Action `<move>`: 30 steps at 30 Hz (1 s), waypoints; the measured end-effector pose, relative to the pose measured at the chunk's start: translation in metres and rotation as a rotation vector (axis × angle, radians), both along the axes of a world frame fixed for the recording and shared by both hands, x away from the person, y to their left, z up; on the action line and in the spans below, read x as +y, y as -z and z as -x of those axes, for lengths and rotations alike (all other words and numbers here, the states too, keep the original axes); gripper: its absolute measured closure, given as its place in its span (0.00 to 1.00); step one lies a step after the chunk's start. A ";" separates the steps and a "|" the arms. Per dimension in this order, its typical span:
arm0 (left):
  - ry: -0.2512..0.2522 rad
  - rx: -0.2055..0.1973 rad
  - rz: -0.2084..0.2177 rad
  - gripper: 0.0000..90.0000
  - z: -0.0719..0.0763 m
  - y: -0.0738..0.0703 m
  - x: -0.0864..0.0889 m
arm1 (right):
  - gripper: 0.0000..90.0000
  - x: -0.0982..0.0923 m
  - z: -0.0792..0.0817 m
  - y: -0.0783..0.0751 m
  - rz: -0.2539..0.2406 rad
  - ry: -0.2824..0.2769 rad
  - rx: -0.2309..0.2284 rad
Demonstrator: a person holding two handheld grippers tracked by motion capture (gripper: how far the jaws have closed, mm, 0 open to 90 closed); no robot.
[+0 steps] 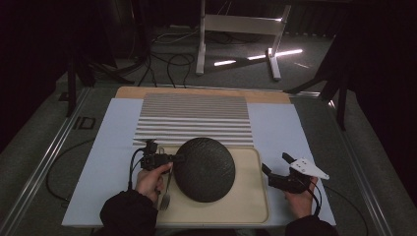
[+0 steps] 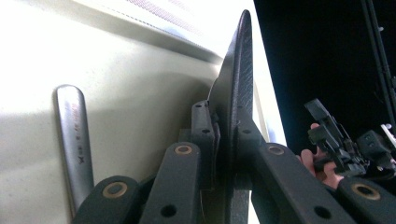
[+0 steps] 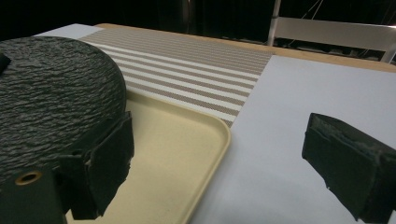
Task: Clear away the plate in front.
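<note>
The left gripper [image 1: 173, 159] pinches the left rim of the black plate [image 1: 205, 168], which sits on the beige tray [image 1: 248, 201], giving edge purchase for a probable lift. The right gripper [image 1: 276, 167] waits spread beside the tray's right edge, holding nothing, apparently ready to assist.

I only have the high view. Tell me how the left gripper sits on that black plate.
Observer: The left gripper is shut on the black plate, pinching its rim, one jaw on each face.
Operator: Report what lies beside it.
Observer: A metal utensil handle lies flat on the beige tray, apart from the plate.
Operator: Now the right gripper.
Observer: The right gripper is open; between its jaws lie the tray's corner and the white mat.
</note>
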State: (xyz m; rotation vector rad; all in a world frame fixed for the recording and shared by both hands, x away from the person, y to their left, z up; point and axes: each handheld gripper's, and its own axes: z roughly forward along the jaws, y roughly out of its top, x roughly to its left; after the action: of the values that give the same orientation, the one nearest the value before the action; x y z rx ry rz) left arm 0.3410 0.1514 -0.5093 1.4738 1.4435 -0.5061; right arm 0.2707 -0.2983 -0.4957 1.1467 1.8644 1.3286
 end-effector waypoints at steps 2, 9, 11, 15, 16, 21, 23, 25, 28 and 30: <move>0.008 0.000 0.000 0.94 0.002 0.000 0.000 | 0.10 0.000 0.000 0.000 -0.001 0.000 0.000; 0.031 -0.004 0.002 0.93 0.007 -0.001 -0.001 | 0.10 0.000 0.000 0.000 -0.001 0.000 0.000; 0.036 -0.005 0.003 0.93 0.008 -0.001 0.000 | 0.10 0.000 0.000 0.000 -0.001 0.001 0.000; 0.052 -0.005 0.010 0.93 0.011 0.001 0.001 | 0.10 0.001 0.000 0.000 0.000 -0.001 0.001; 0.061 -0.006 0.010 0.93 0.011 0.002 0.002 | 0.10 0.001 0.000 0.000 -0.001 -0.001 0.002; 0.087 0.008 0.026 0.93 0.012 0.007 0.000 | 0.10 0.002 0.000 0.000 0.001 -0.003 0.003; 0.092 0.007 0.020 0.94 0.012 0.007 0.000 | 0.10 0.002 0.000 0.000 0.003 -0.004 0.002; 0.093 -0.001 -0.002 0.94 0.012 0.006 0.000 | 0.10 0.002 0.000 0.000 0.001 -0.003 0.003; 0.097 -0.017 -0.046 0.94 0.012 0.006 -0.001 | 0.10 0.002 0.000 0.000 0.002 -0.003 0.002; 0.098 -0.022 -0.052 0.95 0.011 0.006 0.000 | 0.10 0.002 0.000 0.000 0.004 -0.004 0.001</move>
State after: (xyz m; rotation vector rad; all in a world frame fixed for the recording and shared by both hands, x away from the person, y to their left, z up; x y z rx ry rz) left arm 0.3296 0.1509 -0.5151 1.5926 1.3820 -0.5137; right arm 0.2705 -0.2964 -0.4958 1.1432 1.8698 1.3262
